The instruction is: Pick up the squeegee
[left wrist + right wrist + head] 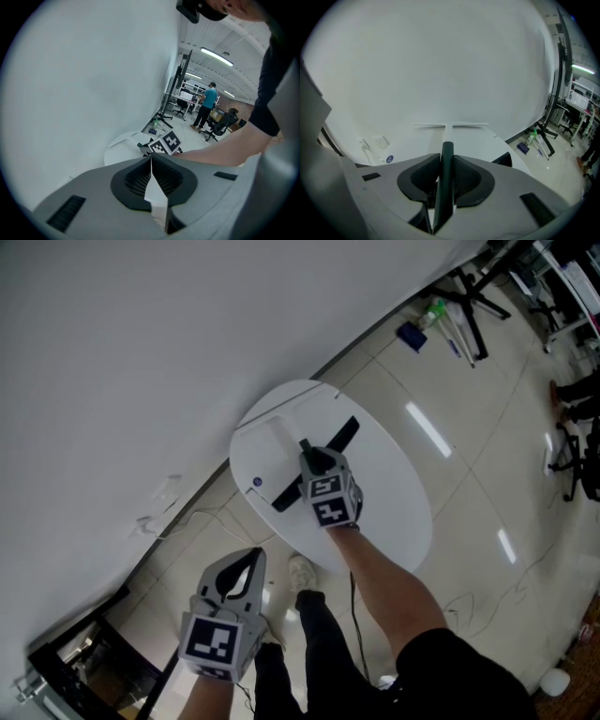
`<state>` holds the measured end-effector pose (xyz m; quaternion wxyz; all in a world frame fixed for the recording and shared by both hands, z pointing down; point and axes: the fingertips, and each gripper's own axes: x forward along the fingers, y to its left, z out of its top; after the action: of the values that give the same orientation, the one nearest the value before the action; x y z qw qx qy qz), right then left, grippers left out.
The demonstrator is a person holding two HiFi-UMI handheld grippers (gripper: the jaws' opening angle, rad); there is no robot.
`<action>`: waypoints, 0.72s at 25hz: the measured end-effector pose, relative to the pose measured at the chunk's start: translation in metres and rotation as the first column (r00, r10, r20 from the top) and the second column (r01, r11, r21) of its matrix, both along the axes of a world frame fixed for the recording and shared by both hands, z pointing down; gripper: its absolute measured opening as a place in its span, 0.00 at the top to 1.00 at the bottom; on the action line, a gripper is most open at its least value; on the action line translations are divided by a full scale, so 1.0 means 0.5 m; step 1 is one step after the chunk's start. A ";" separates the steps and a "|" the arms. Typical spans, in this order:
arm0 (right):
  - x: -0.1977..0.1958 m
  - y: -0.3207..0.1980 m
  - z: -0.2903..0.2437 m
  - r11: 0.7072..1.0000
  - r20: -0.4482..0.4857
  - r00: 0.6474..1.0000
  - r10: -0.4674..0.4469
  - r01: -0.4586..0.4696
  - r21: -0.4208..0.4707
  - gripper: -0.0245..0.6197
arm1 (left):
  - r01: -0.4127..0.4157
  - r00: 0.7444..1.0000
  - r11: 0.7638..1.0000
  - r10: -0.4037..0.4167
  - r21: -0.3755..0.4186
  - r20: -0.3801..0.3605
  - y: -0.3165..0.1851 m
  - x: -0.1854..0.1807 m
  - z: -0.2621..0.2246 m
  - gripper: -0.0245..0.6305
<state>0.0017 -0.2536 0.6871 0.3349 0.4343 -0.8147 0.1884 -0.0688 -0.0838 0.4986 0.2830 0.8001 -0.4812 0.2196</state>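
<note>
Squeegee (447,149) lies flat on the white round tabletop (394,512). Its thin pale blade lies crosswise near the far edge, by the wall (141,352). Its dark handle runs back from there toward the middle of the tabletop. The right gripper (446,161) is down over that handle, and its two pads pinch the dark grip from either side, with no gap showing. A dark strip (345,434) crosses the tabletop beneath it; I cannot tell what that is.

The left gripper (151,161) hangs off the near edge above the floor, its jaws pressed together on nothing.

To my eye the squeegee is a light, stiff thing, plastic by the look of it, with only the blade's edge likely to give. The handle is the right place to hold it, being round enough for the pads and well clear of the blade. It looks smooth, though, and with the long neck reaching forward the blade end may sag or roll in the pinch unless the grip is firm.
</note>
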 end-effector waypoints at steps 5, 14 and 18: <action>-0.001 -0.002 -0.032 1.000 0.019 1.000 -0.007 0.007 0.024 0.81 | -0.004 1.000 1.000 0.004 0.010 0.002 0.005 0.004 -0.012 0.96; 0.028 0.028 -0.083 0.999 0.028 1.000 -0.003 0.002 0.045 0.81 | -0.008 1.000 0.999 0.008 0.033 0.011 0.021 0.012 -0.044 0.96; 0.046 0.059 -0.144 0.998 0.035 0.999 0.002 -0.004 0.067 0.81 | -0.026 1.000 0.997 0.025 0.068 0.017 0.030 0.021 -0.079 0.96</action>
<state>0.0247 -0.2241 0.6149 0.3054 0.4432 -0.8256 0.1693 -0.0585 -0.0689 0.4592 0.2486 0.8135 -0.4806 0.2131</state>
